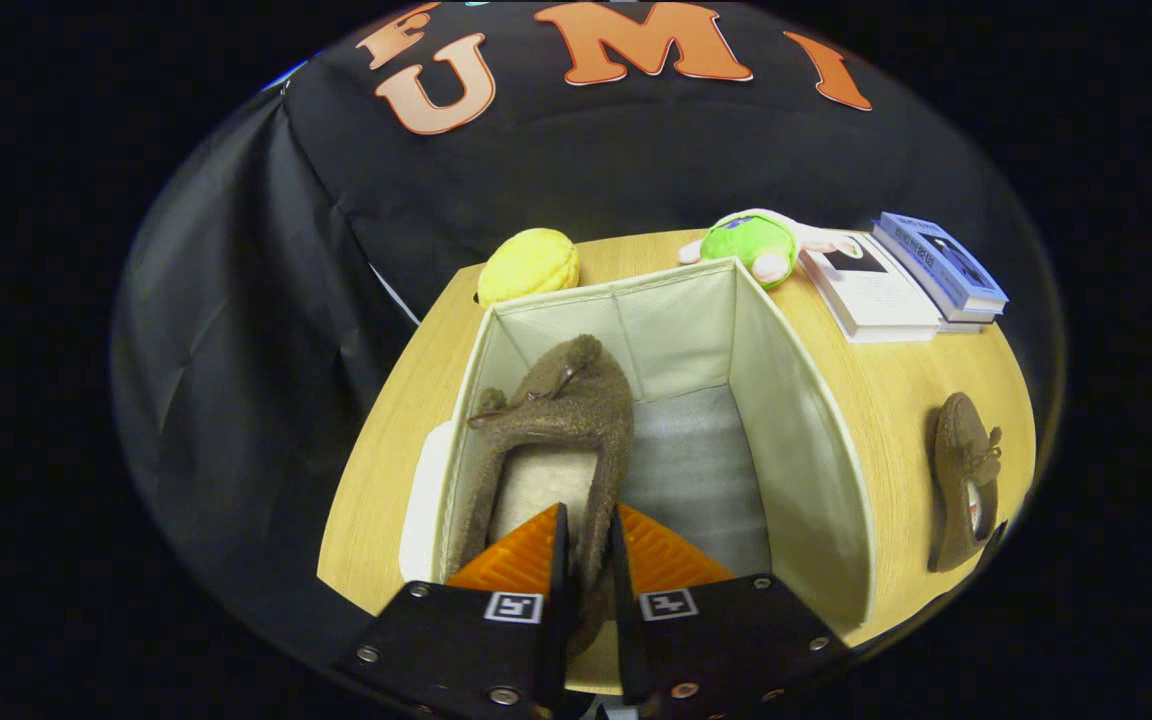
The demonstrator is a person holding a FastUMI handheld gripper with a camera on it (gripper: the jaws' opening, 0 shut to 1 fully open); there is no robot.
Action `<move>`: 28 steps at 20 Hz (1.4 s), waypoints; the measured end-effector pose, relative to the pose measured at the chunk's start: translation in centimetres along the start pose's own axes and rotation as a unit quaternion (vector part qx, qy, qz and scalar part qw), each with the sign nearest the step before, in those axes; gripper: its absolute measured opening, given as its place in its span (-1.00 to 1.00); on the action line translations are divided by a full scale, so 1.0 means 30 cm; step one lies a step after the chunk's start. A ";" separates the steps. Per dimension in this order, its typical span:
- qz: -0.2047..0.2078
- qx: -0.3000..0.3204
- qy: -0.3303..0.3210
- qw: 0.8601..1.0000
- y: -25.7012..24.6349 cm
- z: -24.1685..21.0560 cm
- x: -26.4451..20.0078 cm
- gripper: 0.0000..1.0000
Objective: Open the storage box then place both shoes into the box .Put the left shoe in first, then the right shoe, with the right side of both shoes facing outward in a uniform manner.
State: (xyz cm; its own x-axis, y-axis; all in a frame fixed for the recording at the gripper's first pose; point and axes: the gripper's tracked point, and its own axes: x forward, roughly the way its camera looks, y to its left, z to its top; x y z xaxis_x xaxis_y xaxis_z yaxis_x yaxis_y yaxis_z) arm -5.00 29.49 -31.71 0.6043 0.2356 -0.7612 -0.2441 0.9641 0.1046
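Tool (pixel 588 560) clenched on fuzzy brown slipper's (pixel 556 430) side wall inside cream fabric storage box (pixel 806 450); lower it flat against left wall before releasing

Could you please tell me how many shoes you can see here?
2: one shoe clamped in the gripper inside the open storage box, another shoe on the table beside the box.

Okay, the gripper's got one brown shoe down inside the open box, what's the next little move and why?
Probably open the fingers and let go. The gripper is shut on the brown shoe, pinching its side wall, and the shoe already seems to lie low in the storage box against its left wall. The other shoe waits on the table to the right.
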 end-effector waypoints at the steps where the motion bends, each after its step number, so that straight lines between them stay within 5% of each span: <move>1: 0.004 0.002 -0.007 1.000 0.005 0.018 -0.002 -0.18; 4: -0.005 -0.015 -0.020 1.000 -0.020 0.061 -0.023 0.85; 5: -0.006 -0.018 -0.024 1.000 -0.028 0.068 -0.027 0.97; 15: -0.003 0.001 -0.100 0.995 -0.175 0.248 -0.154 0.97; 28: -0.106 0.072 -0.135 0.982 -0.681 0.274 -0.292 0.97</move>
State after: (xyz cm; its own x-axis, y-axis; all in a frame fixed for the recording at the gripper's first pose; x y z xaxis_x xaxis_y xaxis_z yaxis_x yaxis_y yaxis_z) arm 0.94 8.73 -21.92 0.8141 0.0325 -0.5799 0.0078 0.9977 0.0669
